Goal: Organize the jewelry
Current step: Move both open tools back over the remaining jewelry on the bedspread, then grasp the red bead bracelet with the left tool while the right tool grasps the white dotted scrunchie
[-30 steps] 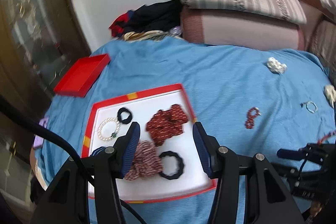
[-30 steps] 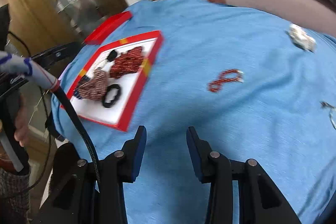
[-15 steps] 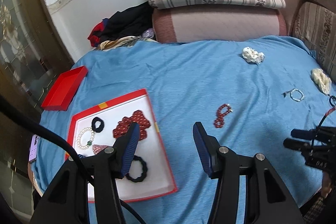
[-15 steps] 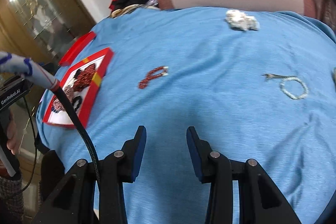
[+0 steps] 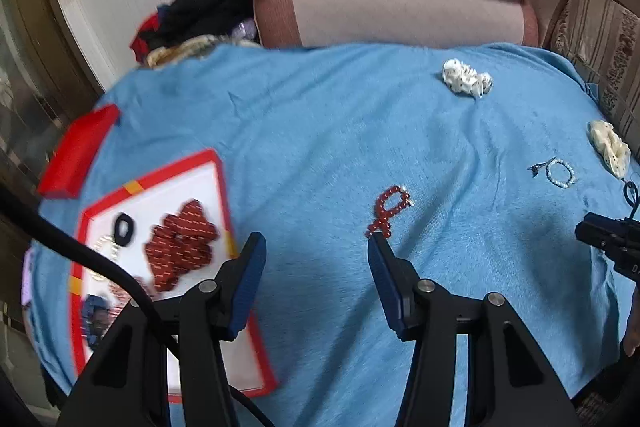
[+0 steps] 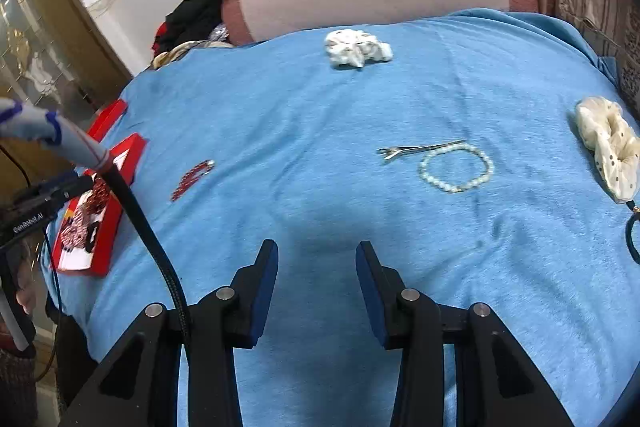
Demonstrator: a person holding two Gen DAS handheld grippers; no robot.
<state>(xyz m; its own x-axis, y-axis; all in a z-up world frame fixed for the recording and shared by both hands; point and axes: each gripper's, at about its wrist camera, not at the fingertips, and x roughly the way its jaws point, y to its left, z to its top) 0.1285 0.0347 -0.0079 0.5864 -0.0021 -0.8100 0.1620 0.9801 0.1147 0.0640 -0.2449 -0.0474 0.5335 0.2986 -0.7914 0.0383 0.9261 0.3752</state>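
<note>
With both grippers' fingers spread and empty, the left gripper (image 5: 314, 243) could snag the red bead bracelet (image 5: 387, 211) near its right finger.

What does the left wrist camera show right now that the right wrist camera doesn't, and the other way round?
Only the left wrist view shows the tray's white inside clearly: red patterned scrunchie, small black hair tie. Only the right wrist view shows clearly that the metal hair clip touches the pale bead bracelet. Both show the red bead bracelet, white scrunchie, cream scrunchie and blue cloth. Left gripper and right gripper are open, empty.
</note>
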